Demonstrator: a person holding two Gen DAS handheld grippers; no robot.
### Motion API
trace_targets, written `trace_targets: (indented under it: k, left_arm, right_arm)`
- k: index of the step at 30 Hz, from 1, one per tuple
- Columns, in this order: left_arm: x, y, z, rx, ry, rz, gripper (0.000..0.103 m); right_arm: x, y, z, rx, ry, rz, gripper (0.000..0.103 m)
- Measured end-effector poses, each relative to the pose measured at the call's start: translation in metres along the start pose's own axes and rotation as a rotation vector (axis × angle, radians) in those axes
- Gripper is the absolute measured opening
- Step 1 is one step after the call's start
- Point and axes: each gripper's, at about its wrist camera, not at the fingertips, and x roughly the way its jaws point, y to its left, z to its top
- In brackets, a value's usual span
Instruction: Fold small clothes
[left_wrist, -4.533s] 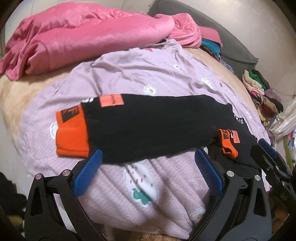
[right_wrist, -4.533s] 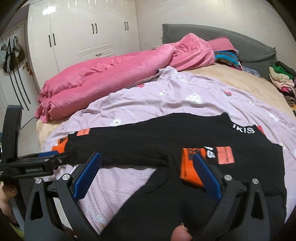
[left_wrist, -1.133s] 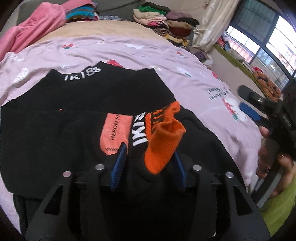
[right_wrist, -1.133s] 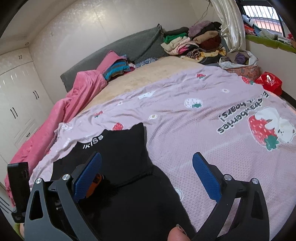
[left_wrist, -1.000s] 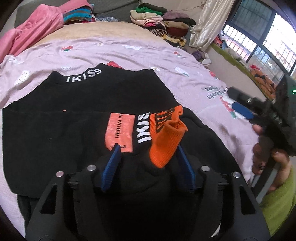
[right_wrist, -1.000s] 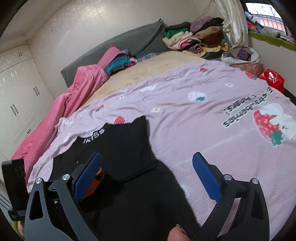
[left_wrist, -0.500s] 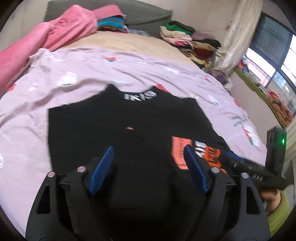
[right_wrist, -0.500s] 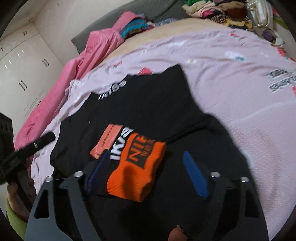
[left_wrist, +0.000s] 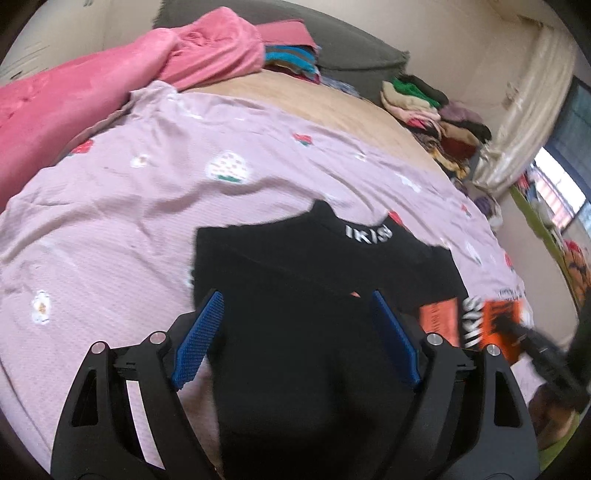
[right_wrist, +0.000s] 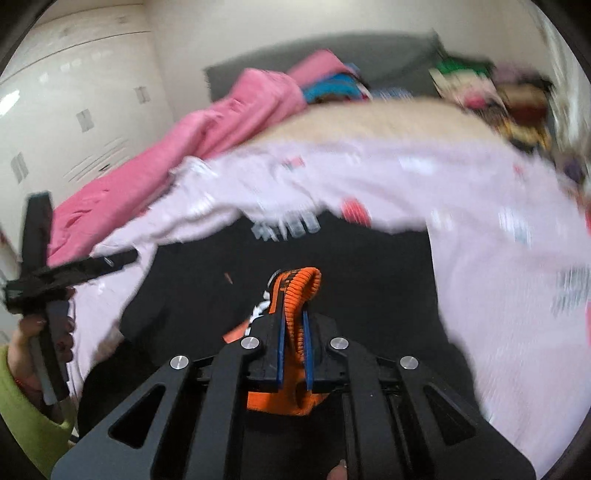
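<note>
Soft daylight from the window (left_wrist: 561, 192) at far right. Heavily motion-blurred in the right wrist view, sharper in the left. Fisheye-bent, dark-vignetted at the edges.

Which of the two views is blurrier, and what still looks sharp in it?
Right wrist view: heavily motion-smeared across the sheet and clothes pile, yet the right gripper and orange cuff in its shut jaws stay crisp. Left wrist view: mostly sharp, blurred only around the cuff at the right edge, with fisheye bending.

Home bedroom (bed (left_wrist: 332, 110), wardrobe (right_wrist: 74, 110))
</note>
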Motion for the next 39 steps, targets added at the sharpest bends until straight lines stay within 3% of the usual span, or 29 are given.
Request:
trace_targets:
  k: [6, 17, 29, 35, 39]
  left_arm:
    - [-0.010, 0.014, 0.007, -0.044, -0.034, 0.009, 0.074]
    - [0.009, -0.008, -0.002, 0.039, 0.010, 0.005, 0.074]
    - [0.031, -0.027, -0.019, 0.110, 0.073, 0.009, 0.074]
    - [0.033, -0.032, -0.022, 0.132, 0.084, 0.013, 0.074]
    - [0.033, -0.033, -0.023, 0.136, 0.086, 0.014, 0.074]
  right_arm:
    - [-0.017, 0.010, 0.041, -0.150, -0.130, -0.016, 0.007]
    - [0.015, -0.019, 0.008, -0.093, -0.035, -0.118, 0.007]
    - [0.030, -0.034, -0.004, -0.046, 0.022, -0.183, 0.008]
    - [0.026, -0.043, -0.007, -0.007, 0.012, -0.217, 0.015]
    - [0.021, -0.046, -0.009, 0.010, 0.009, -0.214, 0.026]
